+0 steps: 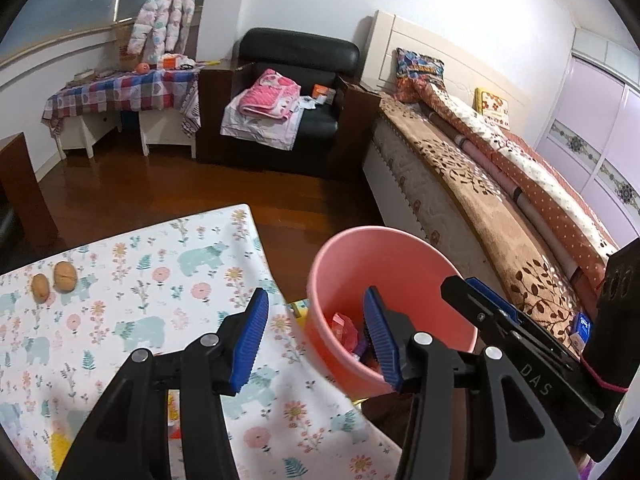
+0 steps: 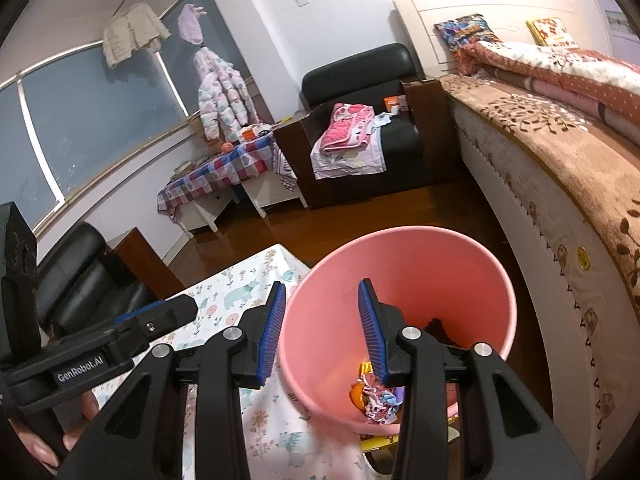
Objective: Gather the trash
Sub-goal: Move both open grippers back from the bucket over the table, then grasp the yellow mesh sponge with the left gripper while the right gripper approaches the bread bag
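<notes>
A pink bin [image 1: 360, 264] stands on the floor beside the floral-cloth table [image 1: 140, 292]. It holds crumpled wrappers [image 1: 344, 330], also seen in the right wrist view [image 2: 378, 398] inside the bin [image 2: 400, 272]. My left gripper [image 1: 316, 340] is open and empty, straddling the bin's near rim. My right gripper [image 2: 322, 328] is open and empty over the bin's left rim. It also shows in the left wrist view [image 1: 480, 300] at the right. Two brown nut-like pieces [image 1: 54, 278] lie on the table's far left.
A bed [image 1: 500, 200] runs along the right, close to the bin. A black armchair [image 1: 296, 92] with pink cloths stands at the back. A checked-cloth side table [image 1: 120, 92] stands at the back left. Dark wooden floor [image 1: 280, 196] lies between them.
</notes>
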{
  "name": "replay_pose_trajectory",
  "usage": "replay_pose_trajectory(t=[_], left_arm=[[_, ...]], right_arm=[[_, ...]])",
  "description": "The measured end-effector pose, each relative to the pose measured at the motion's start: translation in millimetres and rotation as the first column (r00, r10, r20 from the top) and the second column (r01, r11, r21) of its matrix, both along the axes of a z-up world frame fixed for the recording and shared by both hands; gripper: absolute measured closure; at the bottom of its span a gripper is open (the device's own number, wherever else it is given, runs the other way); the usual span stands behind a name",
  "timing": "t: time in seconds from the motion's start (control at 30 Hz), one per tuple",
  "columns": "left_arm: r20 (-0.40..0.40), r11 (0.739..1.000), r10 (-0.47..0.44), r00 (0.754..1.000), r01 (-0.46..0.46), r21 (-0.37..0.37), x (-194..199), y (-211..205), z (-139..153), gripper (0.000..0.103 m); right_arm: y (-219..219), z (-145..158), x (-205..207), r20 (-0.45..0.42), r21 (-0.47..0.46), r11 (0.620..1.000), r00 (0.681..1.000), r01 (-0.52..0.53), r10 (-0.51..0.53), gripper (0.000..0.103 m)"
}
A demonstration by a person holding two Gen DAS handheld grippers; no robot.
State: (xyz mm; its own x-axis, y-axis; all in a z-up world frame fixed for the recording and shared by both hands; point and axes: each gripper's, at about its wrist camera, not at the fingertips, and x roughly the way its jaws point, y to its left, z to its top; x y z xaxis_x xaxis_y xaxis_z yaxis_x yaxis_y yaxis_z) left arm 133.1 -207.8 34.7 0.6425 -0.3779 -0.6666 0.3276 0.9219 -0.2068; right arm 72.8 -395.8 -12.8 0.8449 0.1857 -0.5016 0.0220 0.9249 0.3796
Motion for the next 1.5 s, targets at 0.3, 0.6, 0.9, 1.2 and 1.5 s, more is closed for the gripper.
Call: replay_pose_trajectory(t=[0.3,0.6,0.9,1.2,1.5], left_arm=[[0.041,0.999,0.055,0.998,-0.055,-0.001,-22,44,11,0.05],[0.071,0.992,0.125,0.99,-0.124,-0.008,-41,84,21,0.049],[0.111,0.968,0.248,0.962,-0.252,0.019,-65,152,31,0.049],[0.069,0.935,0.338,0.939,-0.343,0.092,-87,210,6,0.049],[-0.083,0.902,0.422,0.903,-0.408,0.142,-107,252,-49,0.049]], right_arm=[[31,9,-8,0.026,-0.029,0.999,0.999,-0.045,0.046,0.065],[60,12,-13,0.008,-0.035,0.994,0.994,-0.107,0.108,0.065],[86,8,-18,-0.009,-0.037,0.983,0.984,-0.178,0.178,0.065],[118,-2,-15,-0.054,-0.055,0.962,0.963,-0.267,0.264,0.065],[140,-12,-12,-0.093,-0.057,0.945,0.944,-0.323,0.317,0.065]])
